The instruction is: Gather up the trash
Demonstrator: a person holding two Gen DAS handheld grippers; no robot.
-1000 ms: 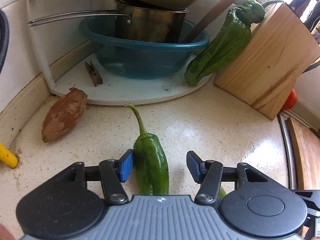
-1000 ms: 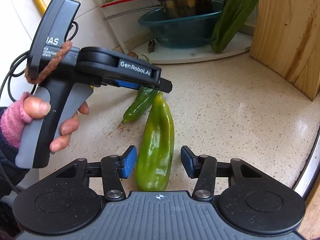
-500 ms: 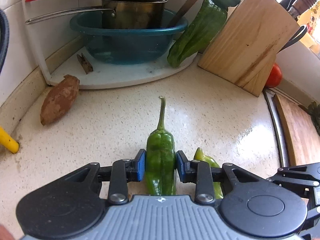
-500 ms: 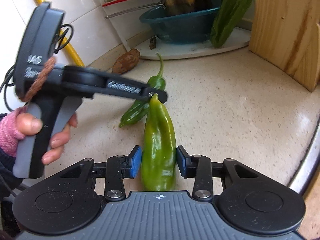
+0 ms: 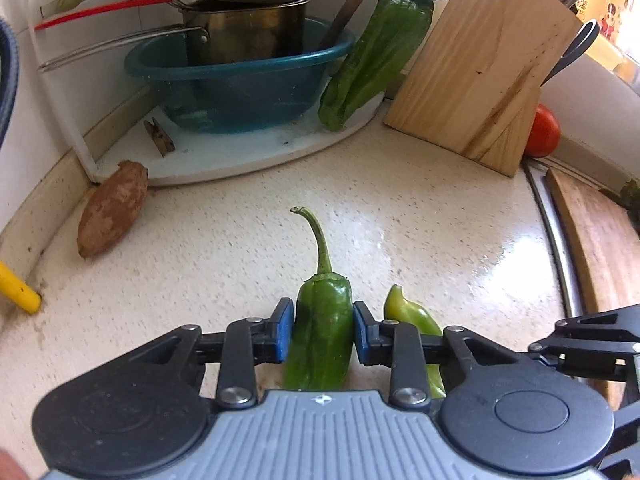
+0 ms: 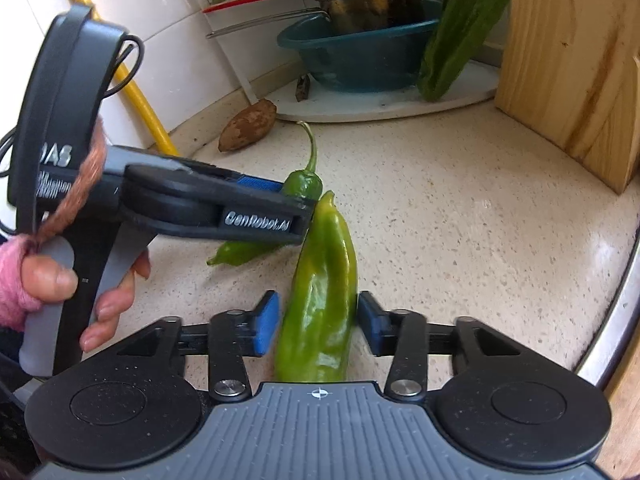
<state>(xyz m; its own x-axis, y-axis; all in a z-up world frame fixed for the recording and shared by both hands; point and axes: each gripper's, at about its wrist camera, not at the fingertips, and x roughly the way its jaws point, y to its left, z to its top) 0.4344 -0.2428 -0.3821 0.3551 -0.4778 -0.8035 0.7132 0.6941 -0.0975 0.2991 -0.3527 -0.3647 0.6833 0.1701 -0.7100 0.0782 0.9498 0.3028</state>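
My left gripper [image 5: 322, 332] is shut on a dark green pepper [image 5: 322, 320] with a long curved stem, on the speckled counter [image 5: 240, 248]. It also shows in the right wrist view [image 6: 304, 184], held by the left gripper [image 6: 296, 204]. My right gripper [image 6: 318, 322] has its jaws around a light green pepper [image 6: 324, 280]; the right pad touches it, a small gap shows at the left pad. That pepper also shows in the left wrist view [image 5: 412, 312], just right of the dark one.
A sweet potato [image 5: 112, 208] lies at the left wall. A white rack base [image 5: 248, 156] holds a teal basin [image 5: 240, 80] with a pot, a clothespin [image 5: 160, 140] and a large green pepper [image 5: 380, 48]. A wooden knife block [image 5: 488, 72], a tomato [image 5: 542, 132] and a board [image 5: 596, 240] stand right.
Both grippers closed from open onto their peppers over the last second. In the latest half second the right jaws have spread slightly. The left gripper stays shut on the dark pepper.
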